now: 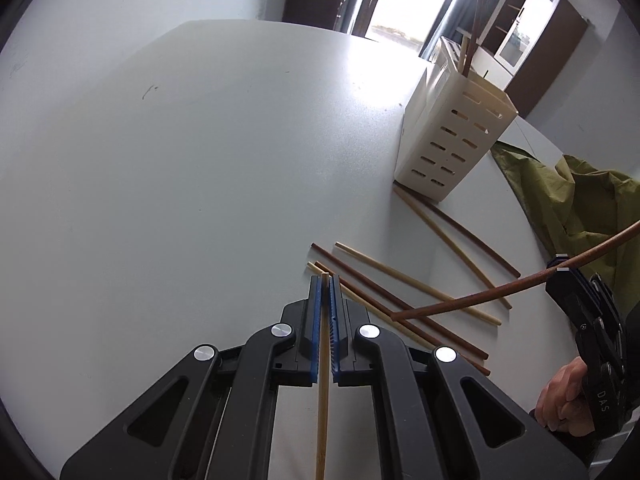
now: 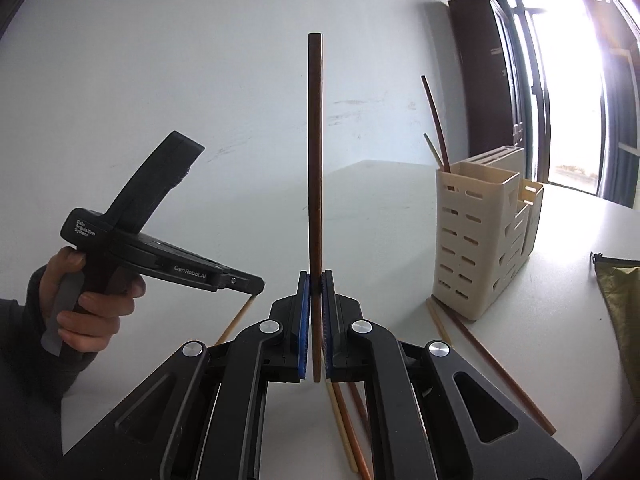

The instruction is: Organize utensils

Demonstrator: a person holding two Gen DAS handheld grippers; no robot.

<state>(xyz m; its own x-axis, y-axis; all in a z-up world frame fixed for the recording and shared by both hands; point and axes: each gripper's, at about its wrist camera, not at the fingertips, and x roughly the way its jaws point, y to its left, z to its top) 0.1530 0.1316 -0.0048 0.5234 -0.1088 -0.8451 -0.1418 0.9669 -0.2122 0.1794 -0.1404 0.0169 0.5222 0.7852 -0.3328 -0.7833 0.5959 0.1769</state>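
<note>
My left gripper (image 1: 325, 280) is shut on a light bamboo chopstick (image 1: 322, 400) that runs back between its blue pads, lifted above the white table (image 1: 180, 200). My right gripper (image 2: 316, 276) is shut on a dark brown chopstick (image 2: 315, 140) standing straight up; the same dark brown chopstick (image 1: 500, 292) crosses the right of the left wrist view. Several loose chopsticks (image 1: 400, 288), light and dark, lie on the table below. A cream slotted utensil holder (image 1: 452, 128) stands at the right with a few chopsticks in it, and the holder (image 2: 476, 240) also shows in the right wrist view.
An olive-green cloth (image 1: 568, 208) lies at the table's right edge behind the holder. Two chopsticks (image 1: 460, 232) lie against the holder's base. A person's hand (image 2: 84, 300) grips the left tool. A wall, a dark cabinet and a bright doorway (image 2: 568, 100) stand beyond the table.
</note>
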